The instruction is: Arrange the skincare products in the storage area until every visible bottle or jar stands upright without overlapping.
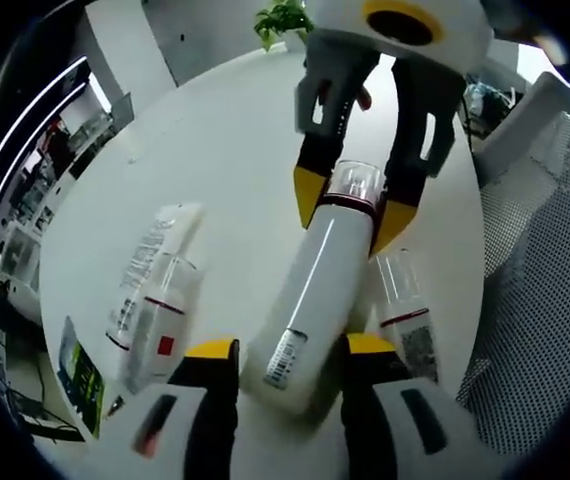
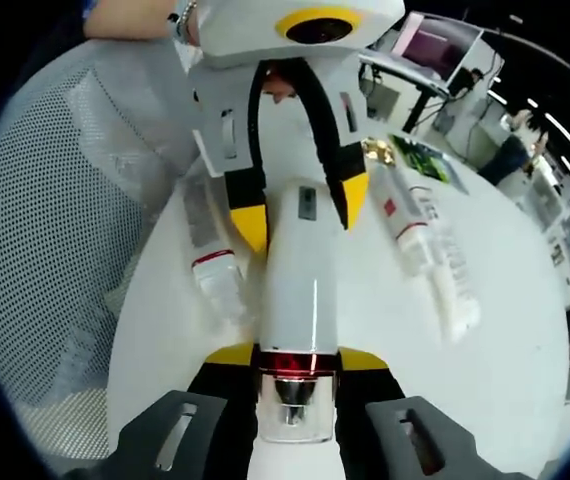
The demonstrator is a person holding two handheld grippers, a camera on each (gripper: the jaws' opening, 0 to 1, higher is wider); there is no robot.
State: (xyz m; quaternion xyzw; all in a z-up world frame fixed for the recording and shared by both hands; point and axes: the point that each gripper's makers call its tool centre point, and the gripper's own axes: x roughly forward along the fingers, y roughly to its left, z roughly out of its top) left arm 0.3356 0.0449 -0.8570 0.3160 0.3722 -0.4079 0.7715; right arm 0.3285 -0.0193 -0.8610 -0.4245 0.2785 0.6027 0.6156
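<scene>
Tall white bottle (image 1: 315, 290) lying flat on tabletop (image 1: 235, 140), base clamped by left hand-held gripper (image 1: 287, 352), clear-capped end by right hand-held gripper (image 2: 293, 362).

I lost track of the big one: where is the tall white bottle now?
The tall white bottle is held between both grippers above the white table, the left gripper at its base and the right gripper at its clear cap.

Both views sit close over the white table (image 1: 225, 130), facing each other from opposite ends of the same lying bottle (image 1: 315, 290) mid-frame, so they share it.
</scene>
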